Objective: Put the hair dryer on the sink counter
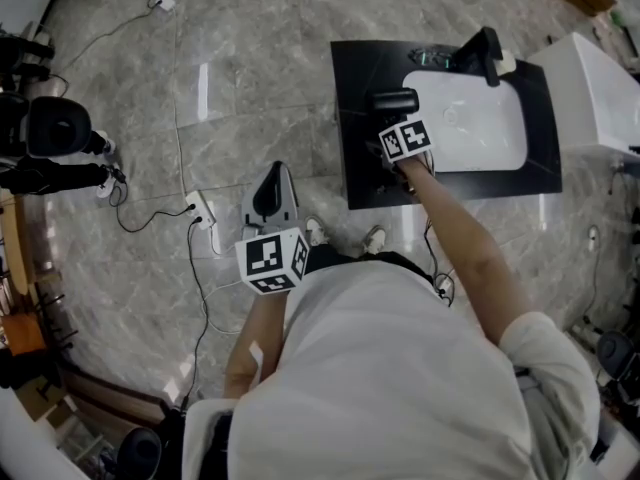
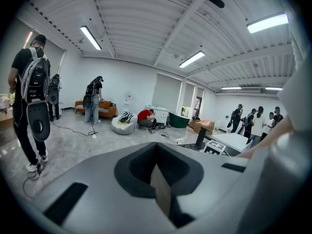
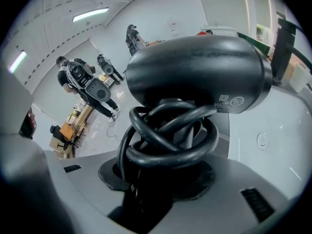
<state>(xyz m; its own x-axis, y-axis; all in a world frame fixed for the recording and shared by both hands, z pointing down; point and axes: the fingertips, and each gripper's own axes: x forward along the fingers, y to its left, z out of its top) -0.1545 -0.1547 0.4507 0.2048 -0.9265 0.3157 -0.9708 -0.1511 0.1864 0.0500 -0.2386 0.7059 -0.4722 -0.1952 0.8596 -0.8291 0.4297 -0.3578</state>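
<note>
Hair dryer (image 3: 195,72) is held by its cord-wrapped handle in the right gripper (image 1: 393,120), barrel sideways, just over the black sink counter (image 1: 352,88). The left gripper (image 1: 270,196) is closed, empty and well apart.

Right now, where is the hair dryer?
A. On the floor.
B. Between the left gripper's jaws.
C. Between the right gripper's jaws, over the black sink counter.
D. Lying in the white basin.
C: the hair dryer has its cord-wrapped handle between the jaws of the right gripper, over the sink counter.
</note>
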